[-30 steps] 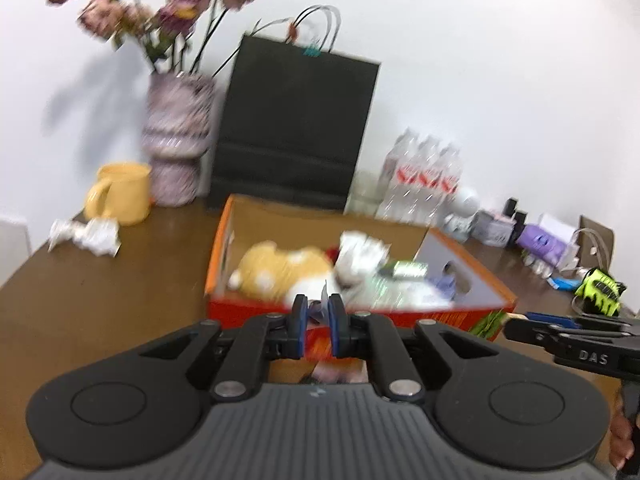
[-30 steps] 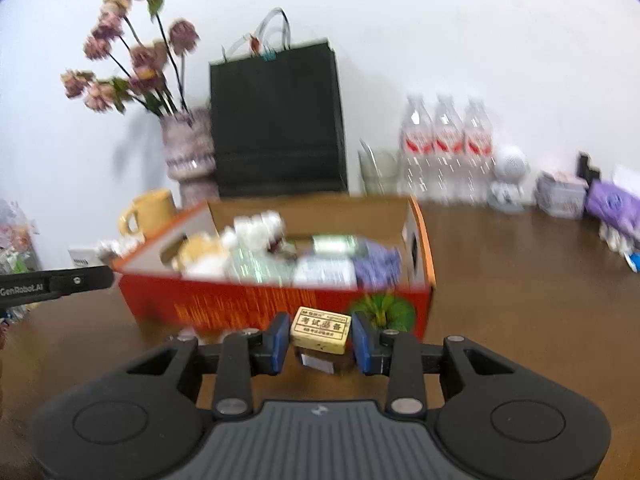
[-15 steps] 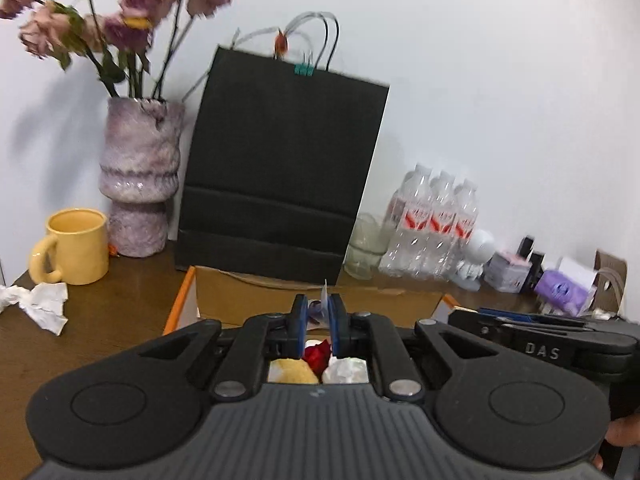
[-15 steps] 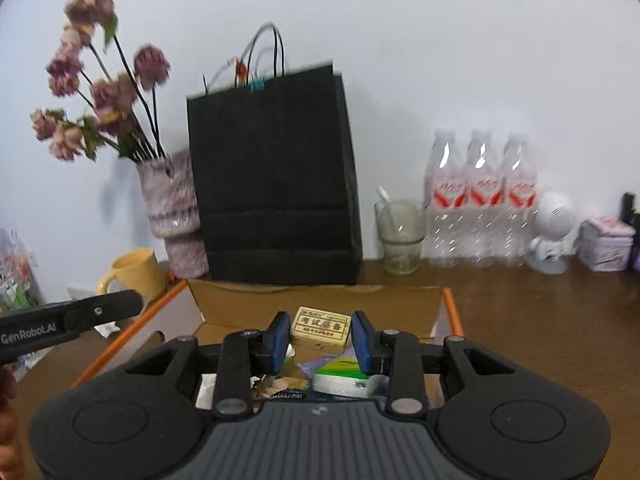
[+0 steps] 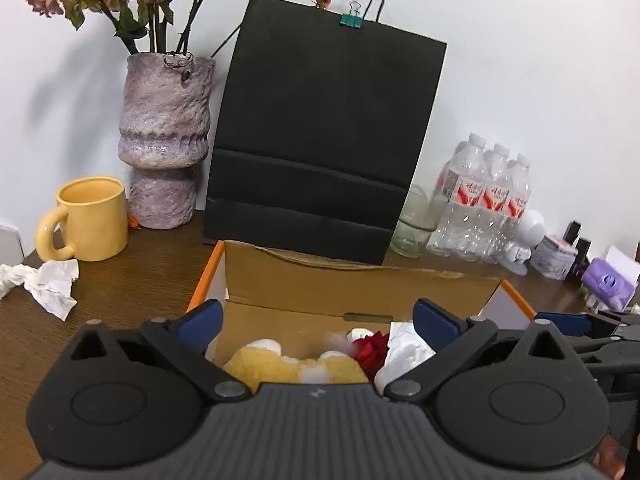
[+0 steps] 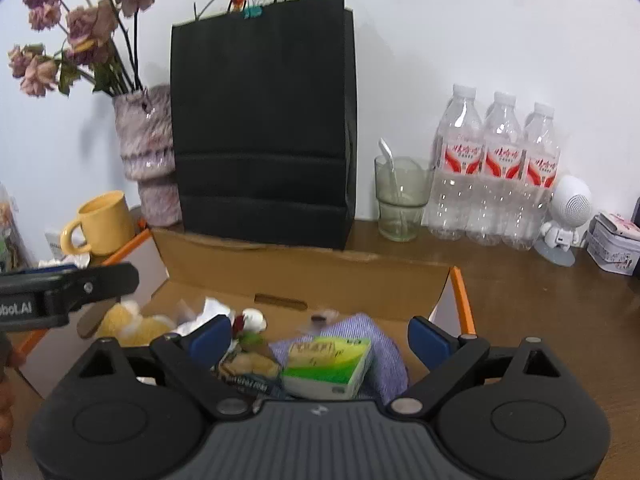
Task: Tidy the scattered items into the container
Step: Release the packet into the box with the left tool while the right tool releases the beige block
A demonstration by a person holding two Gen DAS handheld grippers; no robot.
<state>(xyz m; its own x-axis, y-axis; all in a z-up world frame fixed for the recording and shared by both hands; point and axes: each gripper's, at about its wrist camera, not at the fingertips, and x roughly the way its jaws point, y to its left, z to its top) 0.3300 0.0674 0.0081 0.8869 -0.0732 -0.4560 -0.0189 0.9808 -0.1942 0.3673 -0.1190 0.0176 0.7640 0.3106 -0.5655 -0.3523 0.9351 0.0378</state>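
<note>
Now both tongs hover over the open cardboard box (image 5: pixel 360 280), the container, which stands on the worktop (image 5: pixel 132 280) in front of a black paper bag (image 5: pixel 320 140). Left tongs (image 5: pixel 316 320): jaws spread wide, nothing between them. Right tongs (image 6: pixel 318 334): jaws likewise apart and empty. The step in hand appears to be the release of items into the box; its contents include one yellow plush toy (image 5: pixel 280 366), one red flower (image 5: pixel 372 350), one green carton (image 6: pixel 328 366) lying on one purple cloth (image 6: pixel 376 340), and white crumpled paper (image 5: pixel 404 348). Outside the box, one crumpled tissue (image 5: pixel 50 284) lies on the worktop beside the single yellow mug (image 5: pixel 90 218); it seems the likeliest remaining scattered item. The next move would call for lifting the left tongs clear of the box wall and reaching left toward that tissue. Background count: one vase (image 5: pixel 166 136) of dried flowers, one glass (image 6: pixel 400 198), three water bottles (image 6: pixel 496 172).
</note>
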